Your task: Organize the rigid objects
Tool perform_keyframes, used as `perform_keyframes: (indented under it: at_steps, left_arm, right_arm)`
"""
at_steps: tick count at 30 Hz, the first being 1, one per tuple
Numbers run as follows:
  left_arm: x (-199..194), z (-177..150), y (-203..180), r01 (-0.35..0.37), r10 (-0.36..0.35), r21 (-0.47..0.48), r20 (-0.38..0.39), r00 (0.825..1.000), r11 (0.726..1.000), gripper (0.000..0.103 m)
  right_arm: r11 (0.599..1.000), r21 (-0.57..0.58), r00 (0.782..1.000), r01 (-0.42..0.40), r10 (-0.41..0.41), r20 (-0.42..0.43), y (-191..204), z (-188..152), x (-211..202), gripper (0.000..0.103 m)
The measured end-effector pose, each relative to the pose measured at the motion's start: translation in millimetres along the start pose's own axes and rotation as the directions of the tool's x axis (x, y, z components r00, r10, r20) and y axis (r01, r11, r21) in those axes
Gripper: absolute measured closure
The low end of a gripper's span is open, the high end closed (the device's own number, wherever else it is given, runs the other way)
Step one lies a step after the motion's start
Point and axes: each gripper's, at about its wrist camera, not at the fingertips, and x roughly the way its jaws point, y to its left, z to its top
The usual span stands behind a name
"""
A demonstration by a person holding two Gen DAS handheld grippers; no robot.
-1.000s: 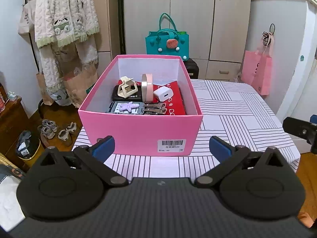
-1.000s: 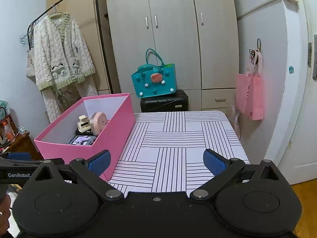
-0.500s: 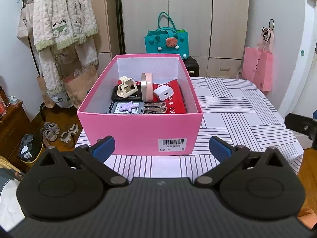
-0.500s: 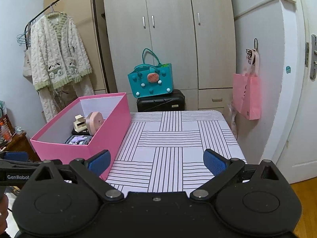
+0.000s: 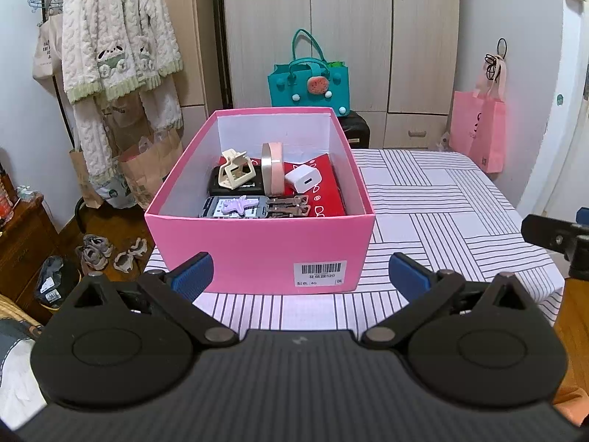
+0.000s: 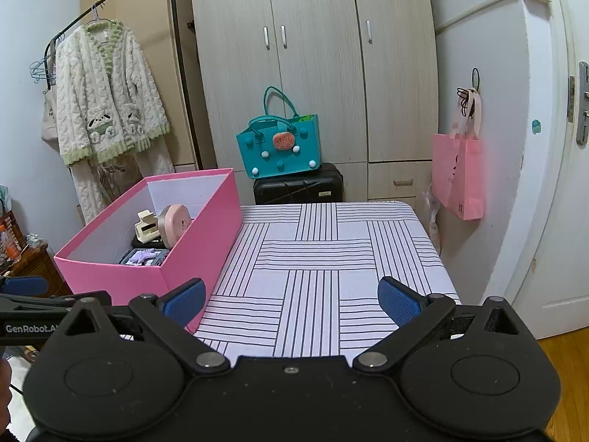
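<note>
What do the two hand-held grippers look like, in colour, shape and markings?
Both hand-held grippers, left and right, have a black ribbed body, two round black discs, angled black linkage bars with silver pivot pins, and blue textured finger pads. White lettering "GenRobot" shows on the left one's side.

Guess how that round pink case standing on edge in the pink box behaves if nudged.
The round pink case stands on its rim, so it likely rolls or topples flat. It looks rigid and smooth, possibly slippery. The white charger and cream hair claw beside it may limit its travel.
</note>
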Motion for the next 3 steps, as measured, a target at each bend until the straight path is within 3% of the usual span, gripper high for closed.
perform_keyframes:
  at_steps: [3]
  left_arm:
    - [0.3, -0.5, -0.2, -0.011, 0.011, -0.002, 0.002, 1.000, 1.000, 0.000]
  right_arm:
    - [1.000, -0.001, 1.000, -0.002, 0.002, -0.002, -0.3, 0.0, 0.0, 0.002]
